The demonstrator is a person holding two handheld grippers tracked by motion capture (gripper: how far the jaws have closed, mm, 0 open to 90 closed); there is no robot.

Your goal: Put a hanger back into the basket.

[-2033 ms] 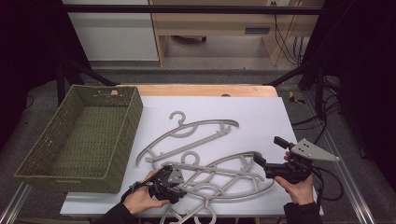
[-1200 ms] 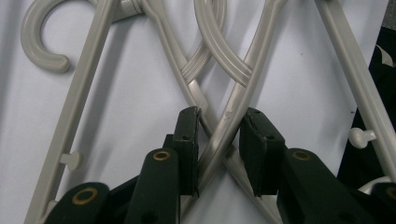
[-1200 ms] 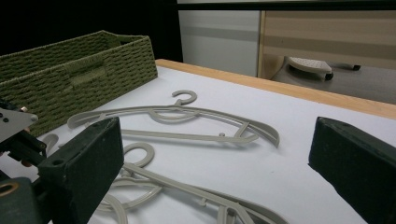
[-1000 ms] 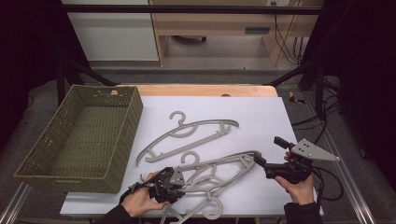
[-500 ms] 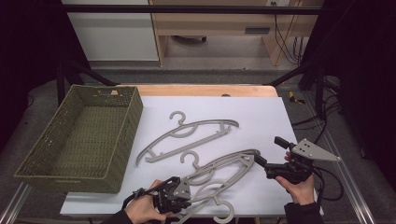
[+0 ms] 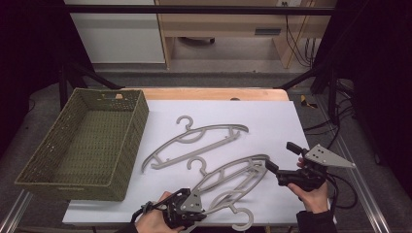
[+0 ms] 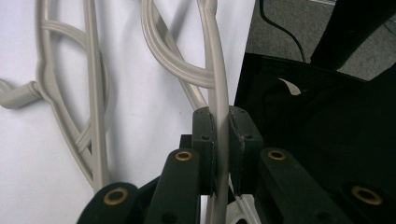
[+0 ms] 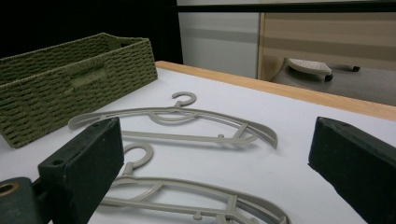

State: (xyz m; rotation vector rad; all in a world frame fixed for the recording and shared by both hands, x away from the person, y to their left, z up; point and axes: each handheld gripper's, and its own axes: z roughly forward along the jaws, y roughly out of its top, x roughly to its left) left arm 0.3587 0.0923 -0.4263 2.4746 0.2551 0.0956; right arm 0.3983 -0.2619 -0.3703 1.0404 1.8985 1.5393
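The white table [image 6: 272,121] carries everything, with the green woven basket [image 6: 82,145] open and empty along its left side. Three grey hangers lie right of it. The far hanger [image 6: 194,141] rests alone, well apart from both hands. Nearer the person, the middle hanger [image 6: 233,170] and the gripped hanger [image 6: 228,199] overlap, though from above I can't quite tell where one ends and the other begins.

The gripped hanger's long axis runs diagonally, from the left gripper [image 6: 187,213] at the near edge up and rightward toward the right gripper [image 6: 278,156]. The left gripper pinches a thin bar of that hanger between its pads [image 7: 203,140], as the left gripper view shows plainly. The right gripper is spread wide and holds nothing, its tips just beside the hangers' far ends. The basket lies to the left, so the left hand is the nearer carrier.

Compared with a second ago, the left jaws have closed onto the bar, and the overlapping hangers have swung and slid slightly. The right hand has not moved.
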